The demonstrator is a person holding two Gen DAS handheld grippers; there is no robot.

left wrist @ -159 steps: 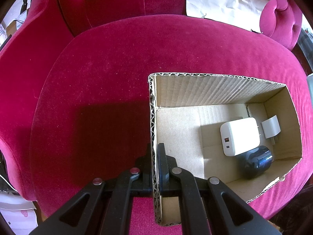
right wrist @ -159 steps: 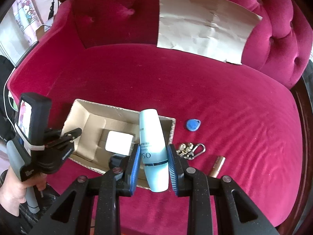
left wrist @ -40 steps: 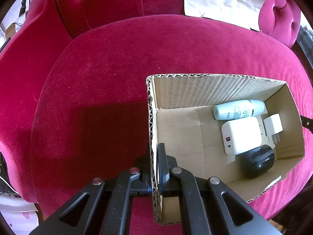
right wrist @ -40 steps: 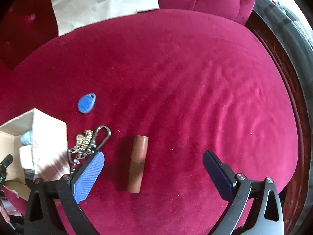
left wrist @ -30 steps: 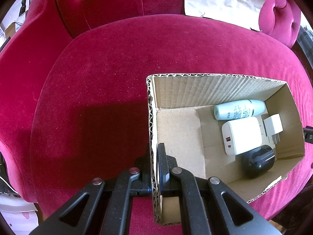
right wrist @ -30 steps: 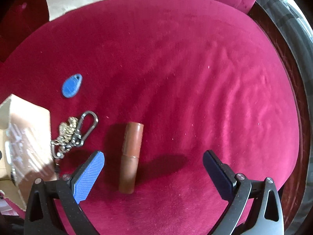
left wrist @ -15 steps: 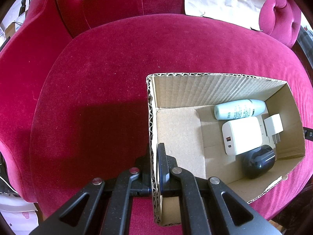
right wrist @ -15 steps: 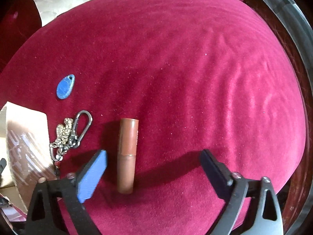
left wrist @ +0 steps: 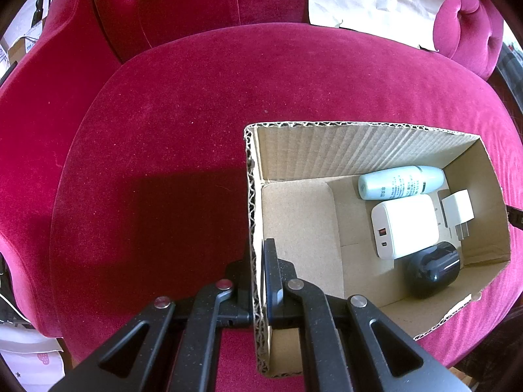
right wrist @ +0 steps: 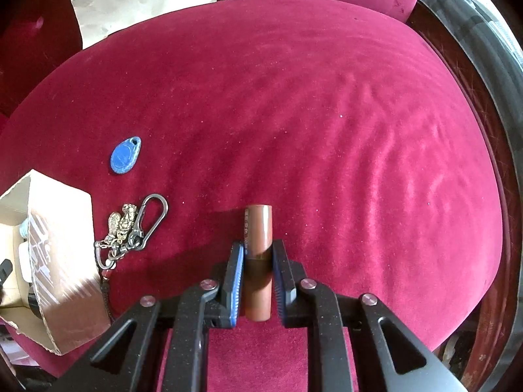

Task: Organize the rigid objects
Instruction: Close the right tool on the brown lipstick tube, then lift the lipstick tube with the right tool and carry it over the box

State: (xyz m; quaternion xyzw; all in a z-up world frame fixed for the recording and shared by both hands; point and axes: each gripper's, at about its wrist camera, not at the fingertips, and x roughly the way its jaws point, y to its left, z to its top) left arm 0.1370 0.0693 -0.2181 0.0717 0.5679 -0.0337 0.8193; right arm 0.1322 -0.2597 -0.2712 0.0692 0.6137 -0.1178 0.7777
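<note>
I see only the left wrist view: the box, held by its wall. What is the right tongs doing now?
Observer: The right tongs has just closed on a brown tube lying on the sofa seat.
Operator: What else is still outside the box?
Observer: A blue tag and a keychain, on the seat between the tube and the box.
Operator: Is the tube lifted?
Observer: Not visibly; it looks flat on the seat.

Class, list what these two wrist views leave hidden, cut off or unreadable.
- Right wrist view: the cardboard box is cut off by the left edge, its contents mostly hidden.
- Right wrist view: print on the brown tube is too small to read.
- Left wrist view: the black object is too dark to identify.
</note>
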